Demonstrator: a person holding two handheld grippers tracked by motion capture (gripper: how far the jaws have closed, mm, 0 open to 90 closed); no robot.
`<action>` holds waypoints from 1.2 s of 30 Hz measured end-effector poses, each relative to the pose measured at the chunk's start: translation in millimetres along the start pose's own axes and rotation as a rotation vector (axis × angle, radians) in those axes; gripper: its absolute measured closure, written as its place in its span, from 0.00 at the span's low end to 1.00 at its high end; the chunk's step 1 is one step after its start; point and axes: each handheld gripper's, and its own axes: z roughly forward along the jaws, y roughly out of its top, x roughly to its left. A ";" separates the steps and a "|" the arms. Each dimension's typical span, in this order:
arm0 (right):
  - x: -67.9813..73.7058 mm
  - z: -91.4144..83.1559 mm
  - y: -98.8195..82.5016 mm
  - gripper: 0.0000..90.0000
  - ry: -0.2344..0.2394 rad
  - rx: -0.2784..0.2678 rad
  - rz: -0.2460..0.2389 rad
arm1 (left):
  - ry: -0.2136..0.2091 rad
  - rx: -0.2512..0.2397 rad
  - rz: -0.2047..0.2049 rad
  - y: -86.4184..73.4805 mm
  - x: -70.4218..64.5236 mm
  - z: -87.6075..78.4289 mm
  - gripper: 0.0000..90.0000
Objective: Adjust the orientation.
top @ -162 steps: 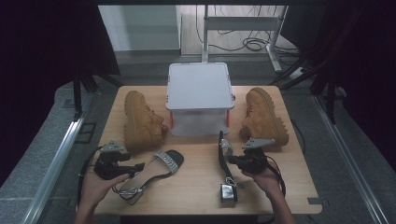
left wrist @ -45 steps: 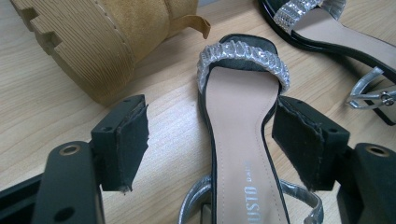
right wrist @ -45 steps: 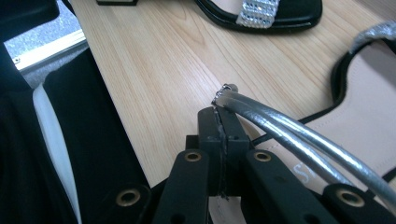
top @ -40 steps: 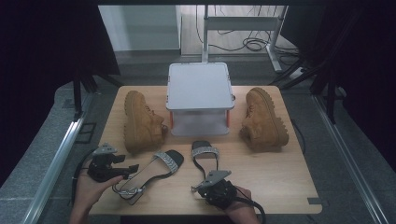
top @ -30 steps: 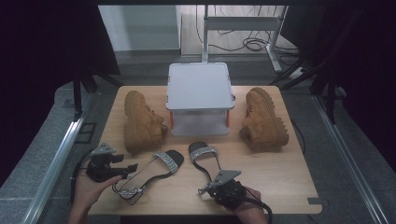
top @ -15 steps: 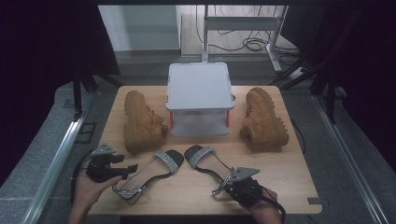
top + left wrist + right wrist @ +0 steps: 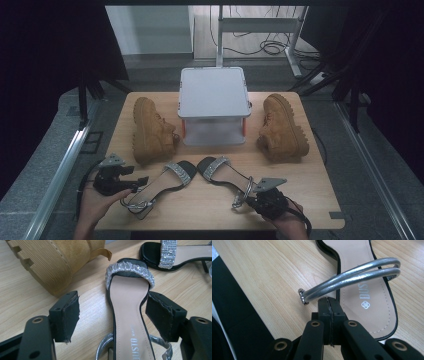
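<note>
The right sandal has been dragged back toward the near right part of the table, its toe swung up beside the left sandal's toe; earlier it lay nearer the middle. On the table, a white lidded box stands at the back centre, a tan boot to its left and another tan boot to its right. The left sandal lies in front of the left boot, its sole between the wide-apart jaws of the left hand-held gripper, which do not touch it. The right hand-held gripper has its jaws pressed together just under the right sandal's silver ankle strap; whether they pinch any of it I can't quite tell.
</note>
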 end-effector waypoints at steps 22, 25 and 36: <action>-13.3 -33.8 15.8 0.97 0.070 -0.198 0.011 | -0.011 0.010 0.023 3.8 -7.9 4.8 0.31; -18.1 -33.5 19.9 0.97 0.059 -0.217 0.015 | -0.011 0.014 0.027 4.1 -9.1 6.3 0.31; -20.0 -30.1 23.3 0.83 0.036 -0.226 0.006 | -0.012 0.018 0.036 5.2 -11.6 7.5 0.31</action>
